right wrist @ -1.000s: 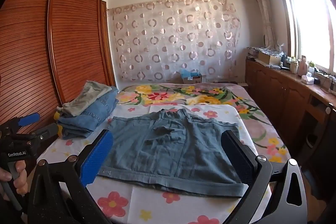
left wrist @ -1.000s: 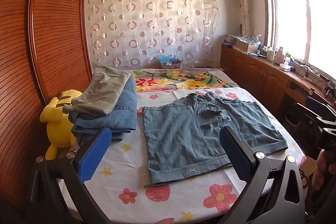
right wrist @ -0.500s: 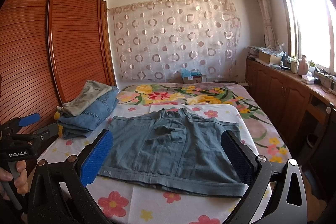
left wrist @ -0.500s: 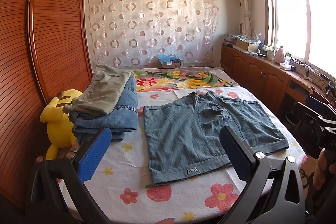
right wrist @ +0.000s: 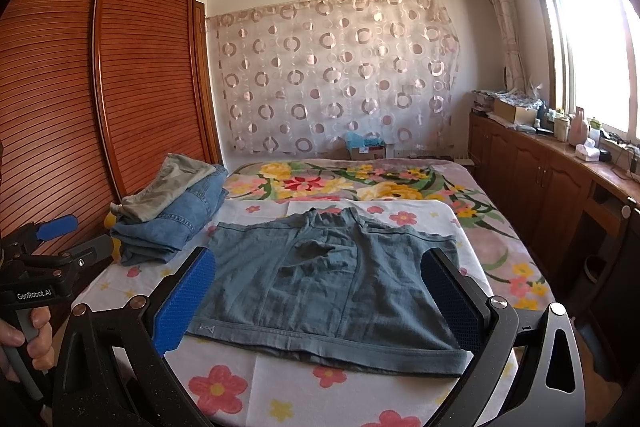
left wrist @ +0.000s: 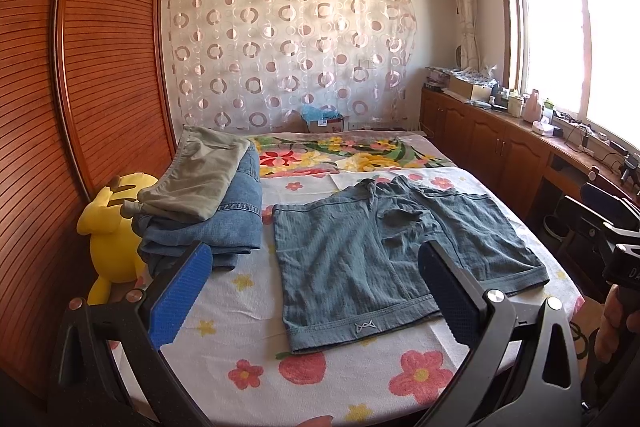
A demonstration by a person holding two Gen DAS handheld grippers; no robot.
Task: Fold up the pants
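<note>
Where left tongs (right wrist: 56, 239) show, handle reads "GenRobot.AI" (white print).

A pair of grey-blue pants (left wrist: 384, 251) (right wrist: 336, 279), short-legged and of ribbed fabric, is laid flat and unfolded on the flowered sheet of the bed (left wrist: 248, 347). A small light logo is seen at one hem corner, and slight wrinkles are seen near the middle.
</note>
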